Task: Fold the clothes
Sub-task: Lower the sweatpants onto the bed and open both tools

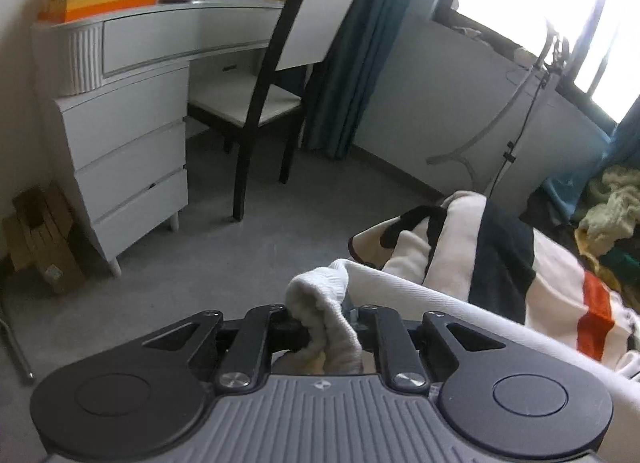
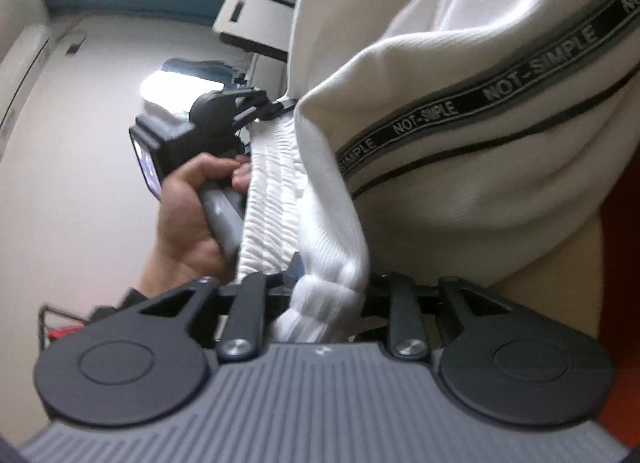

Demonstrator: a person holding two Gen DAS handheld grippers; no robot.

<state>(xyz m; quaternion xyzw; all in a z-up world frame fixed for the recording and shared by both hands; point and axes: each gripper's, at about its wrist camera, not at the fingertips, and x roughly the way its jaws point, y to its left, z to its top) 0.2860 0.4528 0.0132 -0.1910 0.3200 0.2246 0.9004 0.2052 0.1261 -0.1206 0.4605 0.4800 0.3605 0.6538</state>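
Note:
A cream-white garment [image 2: 460, 63] with a black "NOT-SIMPLE" band hangs in the air, stretched between both grippers by its ribbed hem [image 2: 276, 183]. My right gripper [image 2: 324, 295] is shut on one end of the hem. My left gripper [image 1: 328, 327] is shut on the other end, a bunched white ribbed edge [image 1: 320, 291]; the garment's body [image 1: 420, 303] trails off to its right. In the right wrist view the left gripper [image 2: 280, 105] shows held by a hand [image 2: 188, 207], clamped on the far hem corner.
A white dresser [image 1: 128, 135] and a black-and-white chair [image 1: 276, 75] stand on the grey carpet [image 1: 220, 247]. A striped blanket [image 1: 560, 283] with dark clothes covers the bed at right. More clothes [image 1: 612, 211] are heaped further right. A cardboard box [image 1: 40, 239] sits at left.

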